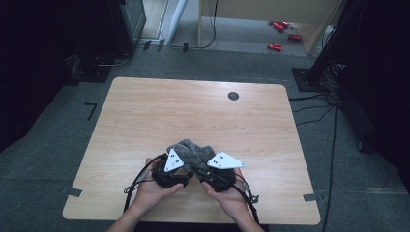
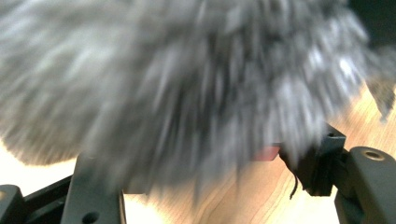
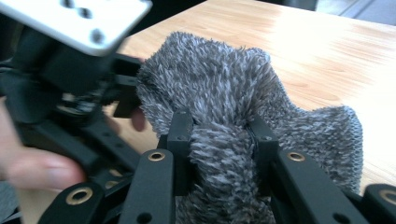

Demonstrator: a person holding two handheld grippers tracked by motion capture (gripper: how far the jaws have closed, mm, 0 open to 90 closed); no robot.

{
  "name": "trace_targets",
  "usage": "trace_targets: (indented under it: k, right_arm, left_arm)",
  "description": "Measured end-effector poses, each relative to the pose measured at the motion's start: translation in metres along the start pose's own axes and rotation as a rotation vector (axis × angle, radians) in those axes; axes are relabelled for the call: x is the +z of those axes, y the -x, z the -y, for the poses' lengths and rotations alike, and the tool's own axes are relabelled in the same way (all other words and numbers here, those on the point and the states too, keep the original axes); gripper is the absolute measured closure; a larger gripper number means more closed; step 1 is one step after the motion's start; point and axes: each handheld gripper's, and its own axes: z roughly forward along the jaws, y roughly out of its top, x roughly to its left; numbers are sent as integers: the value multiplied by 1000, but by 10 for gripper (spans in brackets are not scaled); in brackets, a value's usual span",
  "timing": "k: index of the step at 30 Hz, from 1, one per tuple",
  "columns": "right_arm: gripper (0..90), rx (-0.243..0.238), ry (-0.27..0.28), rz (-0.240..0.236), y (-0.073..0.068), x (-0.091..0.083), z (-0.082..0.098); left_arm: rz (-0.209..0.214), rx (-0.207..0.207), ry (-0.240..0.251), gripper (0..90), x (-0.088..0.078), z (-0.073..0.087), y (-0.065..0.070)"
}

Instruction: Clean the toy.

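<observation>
A grey fuzzy sock (image 1: 193,151) lies bunched near the front middle of the wooden table (image 1: 193,111), held between both grippers. My left gripper (image 1: 185,163) is shut on its left side. In the left gripper view the blurred fuzz (image 2: 187,79) spreads between and over my jaws (image 2: 205,172). My right gripper (image 1: 209,169) is shut on a fold at the sock's right. In the right gripper view its pads (image 3: 180,135) pinch that fold (image 3: 219,79), and the left gripper (image 3: 126,91) touches the sock's far edge. A hand holds each gripper.
A small black round disc (image 1: 233,95) sits in the tabletop at the back right. Off the table, red objects (image 1: 280,26) lie on the floor far back, and cables (image 1: 319,104) run along the right beside a dark stand (image 1: 309,77).
</observation>
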Motion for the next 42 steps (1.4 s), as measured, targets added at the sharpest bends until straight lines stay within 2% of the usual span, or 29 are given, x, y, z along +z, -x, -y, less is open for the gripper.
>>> trace_targets:
  k: [3,5,9,12,14,19,20,24,26,28,29,30,32,37,38,41,42]
  right_arm:
    - [697,-27,-7,-13,-9,3,0]
    - [696,-25,-8,-8,-7,4,1]
    - [696,-6,1,8,1,3,1]
    - [696,20,8,34,11,0,2]
    - [697,29,7,31,12,-1,2]
    - [698,8,-2,8,2,2,2]
    - [697,-12,-4,-8,-4,4,2]
    - [696,-30,-5,-14,-8,6,2]
    - [695,-10,0,-10,0,5,0]
    - [695,8,2,14,8,3,0]
    - [695,8,2,14,8,3,0]
    - [696,28,5,35,17,0,0]
    - [697,46,1,28,20,-1,0]
    - [697,-2,-13,-10,3,2,0]
    - [697,-14,-13,-12,0,3,-1]
    - [696,-19,-10,-11,-1,4,-1]
    - [697,2,-2,-12,5,3,-2]
  left_arm:
    - [10,17,-9,354,3,0,6]
    - [18,32,-13,354,5,0,11]
    - [20,37,-10,354,4,-1,11]
    - [-2,-5,-4,354,0,0,-1]
    - [-4,-24,1,354,-2,1,-6]
    - [2,-24,-6,354,0,2,-3]
    - [9,-9,-13,354,3,2,2]
    - [20,6,-14,354,4,1,7]
    - [21,13,-6,354,3,1,8]
    - [20,13,-2,354,2,0,7]
    - [17,7,4,354,1,0,5]
    - [14,5,4,354,0,0,3]
    - [13,-11,8,354,-1,1,-1]
    - [16,0,0,354,2,1,3]
    - [18,12,-1,354,3,1,6]
    - [19,15,3,354,2,1,8]
    - [20,21,8,354,1,0,7]
